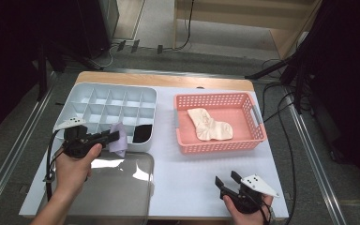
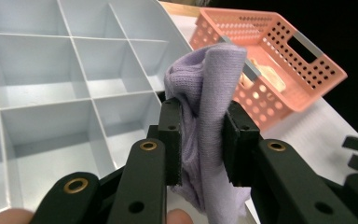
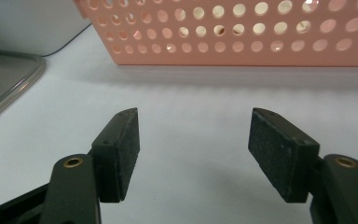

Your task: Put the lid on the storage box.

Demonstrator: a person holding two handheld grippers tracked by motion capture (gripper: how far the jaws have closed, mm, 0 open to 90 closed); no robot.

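Left gripper (image 2: 200, 140) is pinching a folded lilac knit sock (image 2: 205, 93) over the near edge of a white plastic divided organiser tray (image 1: 82, 89); it should be lowering squarely into one empty cell before releasing. Right gripper (image 3: 193, 154) is waiting spread on the table (image 1: 192, 173) near the pink perforated basket (image 1: 258, 136).

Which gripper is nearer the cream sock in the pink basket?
Right. The right gripper sits open on the table just in front of the pink perforated plastic basket holding the cream sock; the left gripper is over the white divided organizer tray, clamping a lilac sock.
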